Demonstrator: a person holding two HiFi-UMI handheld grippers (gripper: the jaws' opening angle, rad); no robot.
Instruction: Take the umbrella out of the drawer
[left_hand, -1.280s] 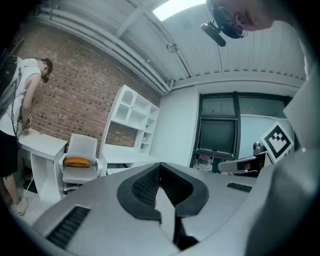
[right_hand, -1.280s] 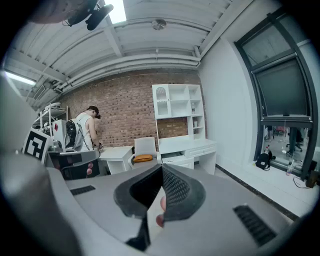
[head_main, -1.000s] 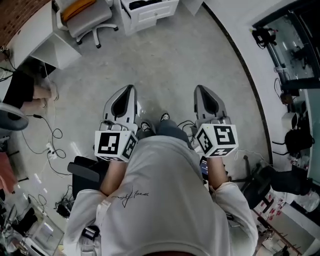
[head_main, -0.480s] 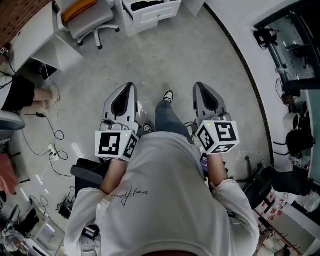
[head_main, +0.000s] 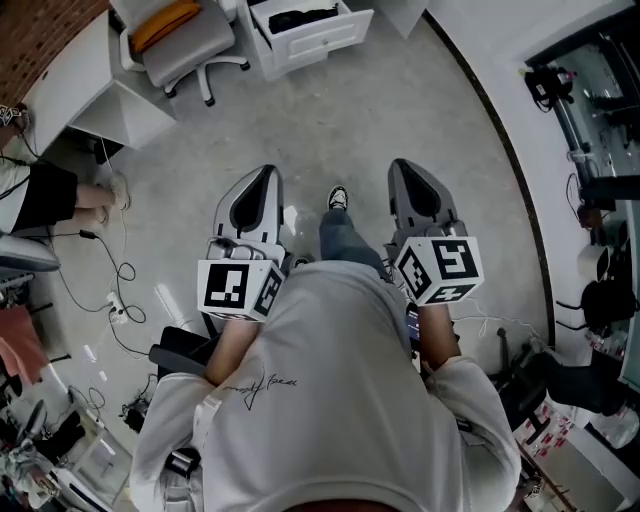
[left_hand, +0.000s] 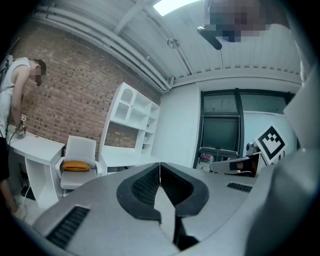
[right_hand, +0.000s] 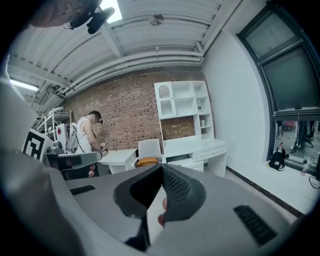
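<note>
The grey concrete floor (head_main: 400, 110) fills most of the head view. The person (head_main: 330, 400) in a pale shirt takes up the lower middle of the frame, one dark trouser leg stretched ahead with a shoe (head_main: 338, 197) on the floor between the two tools.

At the upper left stands a white surface (head_main: 60, 80). Beside it is a white office chair (head_main: 185, 45) with an orange cushion (head_main: 165, 15) on its seat. To the right of the chair, at the top edge of the frame, a white drawer (head_main: 325, 38) stands pulled open. In it lies a black bundle that looks like the umbrella (head_main: 303, 17), though it is too small to make out further.

The left tongs (head_main: 263, 172) and the right tongs (head_main: 398, 165) are held side by side at mid-frame, each with its marker cube near the person's wrist, and both point toward the top of the frame. The drawer and the umbrella lie well apart from both, up-frame and roughly between the lines of the two tools, with bare floor between.

In the left gripper view the jaws meet tip to tip with nothing between them. The right gripper view shows the same: jaws closed together and empty, aimed toward the brick wall, a white shelf unit (right_hand: 182, 107), and a second person (right_hand: 85, 132) standing at the surface.
</note>
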